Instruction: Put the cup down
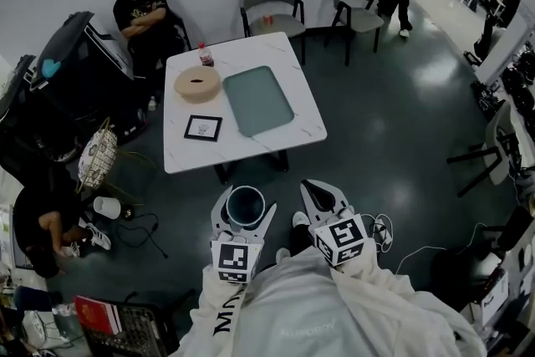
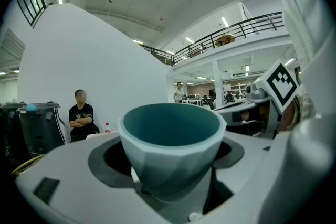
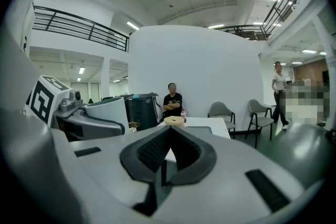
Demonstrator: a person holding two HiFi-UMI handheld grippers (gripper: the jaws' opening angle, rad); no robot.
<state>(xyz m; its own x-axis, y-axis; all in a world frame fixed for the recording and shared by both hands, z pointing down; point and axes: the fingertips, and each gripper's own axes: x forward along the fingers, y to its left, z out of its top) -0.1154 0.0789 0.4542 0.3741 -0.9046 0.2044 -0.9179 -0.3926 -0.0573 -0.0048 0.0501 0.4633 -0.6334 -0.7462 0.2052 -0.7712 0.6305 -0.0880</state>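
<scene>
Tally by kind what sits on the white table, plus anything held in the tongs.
Bottle: 1
Tan ring: 1
Teal tray: 1
Framed marker card: 1
Cup, held in the left tongs: 1
Total: 5

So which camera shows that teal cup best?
The left gripper view: the cup fills the frame, held between the jaws. The head view shows its mouth, small, from above; the right gripper view only its pale side.
</scene>
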